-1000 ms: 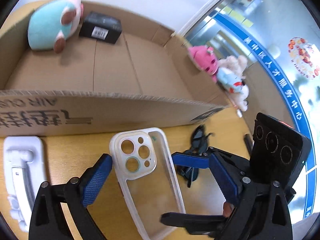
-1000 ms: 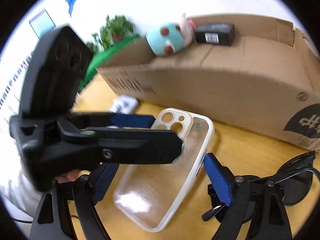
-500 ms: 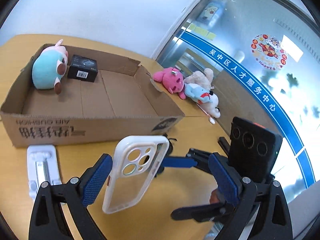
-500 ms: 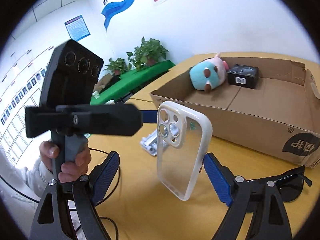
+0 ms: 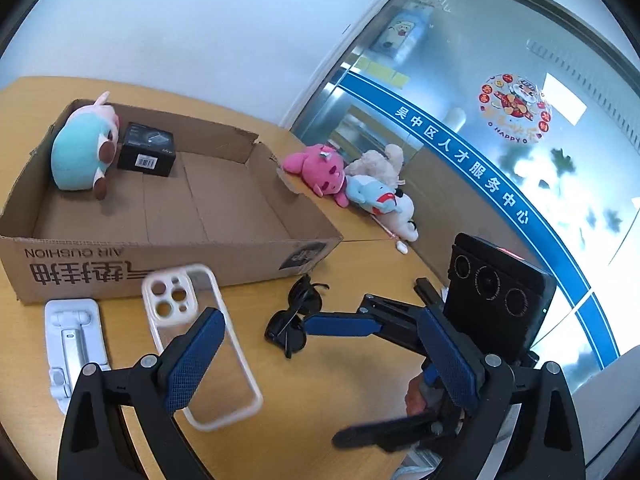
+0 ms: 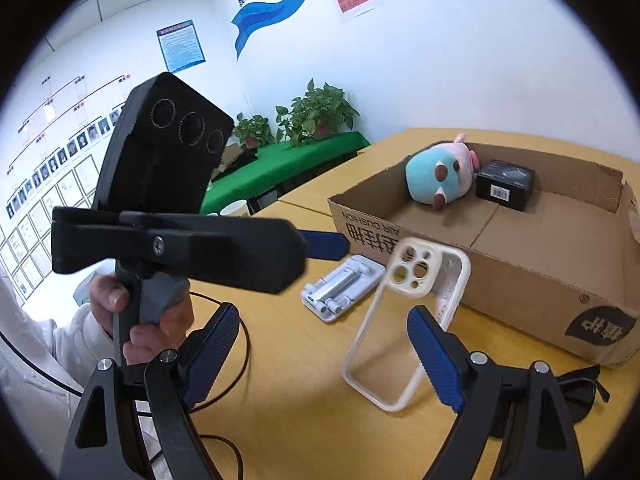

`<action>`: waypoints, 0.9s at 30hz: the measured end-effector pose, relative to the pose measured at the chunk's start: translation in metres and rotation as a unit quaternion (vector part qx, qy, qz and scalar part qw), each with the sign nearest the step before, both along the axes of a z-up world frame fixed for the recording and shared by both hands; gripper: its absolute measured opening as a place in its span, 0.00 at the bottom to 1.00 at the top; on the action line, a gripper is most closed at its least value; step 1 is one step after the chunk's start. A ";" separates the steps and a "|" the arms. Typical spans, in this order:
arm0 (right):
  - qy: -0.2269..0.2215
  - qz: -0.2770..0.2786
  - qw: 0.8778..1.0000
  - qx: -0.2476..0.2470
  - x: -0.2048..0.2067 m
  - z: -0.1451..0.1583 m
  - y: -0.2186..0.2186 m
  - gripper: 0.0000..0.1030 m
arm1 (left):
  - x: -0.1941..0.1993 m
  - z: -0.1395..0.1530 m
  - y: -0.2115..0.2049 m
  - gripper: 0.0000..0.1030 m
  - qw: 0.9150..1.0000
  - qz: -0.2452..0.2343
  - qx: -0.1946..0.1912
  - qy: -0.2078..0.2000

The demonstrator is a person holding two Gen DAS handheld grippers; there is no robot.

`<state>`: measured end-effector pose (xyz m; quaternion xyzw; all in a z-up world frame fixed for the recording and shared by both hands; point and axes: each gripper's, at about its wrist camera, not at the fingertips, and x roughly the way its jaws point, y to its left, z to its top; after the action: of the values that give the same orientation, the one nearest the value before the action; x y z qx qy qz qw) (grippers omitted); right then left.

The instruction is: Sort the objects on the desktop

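Observation:
A clear phone case [image 5: 200, 344] with a white rim hangs tilted in the air, blurred, above the wooden table in front of the cardboard box [image 5: 160, 268]; no finger touches it. In the right wrist view the case [image 6: 404, 320] is also tilted off the table. My left gripper [image 5: 320, 360] is open, with the case by its left finger. My right gripper [image 6: 324, 352] is open; it also shows in the left wrist view [image 5: 352, 326]. The box [image 6: 520, 280] holds a teal plush [image 5: 84, 152] and a small black box [image 5: 146, 154].
A white folding phone stand [image 5: 72, 344] lies left of the case. Black sunglasses [image 5: 296, 316] lie right of it. Several plush toys [image 5: 352, 184] sit beyond the box by the glass wall. A black cable [image 6: 240, 360] runs over the table.
The phone case was lifted off the table and held upright, and now it is released and tipping down. Both grippers have risen and pulled back from the box.

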<state>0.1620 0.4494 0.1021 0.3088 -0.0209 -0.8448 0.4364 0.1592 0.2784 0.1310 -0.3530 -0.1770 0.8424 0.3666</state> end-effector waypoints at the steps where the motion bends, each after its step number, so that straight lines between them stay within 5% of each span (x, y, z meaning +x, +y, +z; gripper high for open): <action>1: -0.008 -0.008 1.000 -0.002 -0.001 -0.003 0.004 0.85 | -0.001 -0.003 -0.003 0.95 1.000 0.006 -0.001 -0.008; 10: -0.081 -0.051 0.993 0.075 -0.021 -0.048 0.000 0.85 | -0.026 -0.058 -0.021 0.95 0.993 0.037 -0.045 -0.104; 19: -0.094 -0.013 0.985 0.145 -0.012 -0.097 -0.036 0.85 | -0.040 -0.112 -0.017 0.95 0.982 0.017 -0.040 -0.185; 27: -0.092 -0.029 0.981 0.167 -0.011 -0.105 -0.024 0.85 | -0.030 -0.122 0.007 0.95 0.976 -0.039 -0.001 -0.214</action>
<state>0.1513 0.4251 -0.0027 0.4531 0.0717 -0.8166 0.3504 0.1288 0.2854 0.0092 -0.5319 -0.2366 0.7326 0.3527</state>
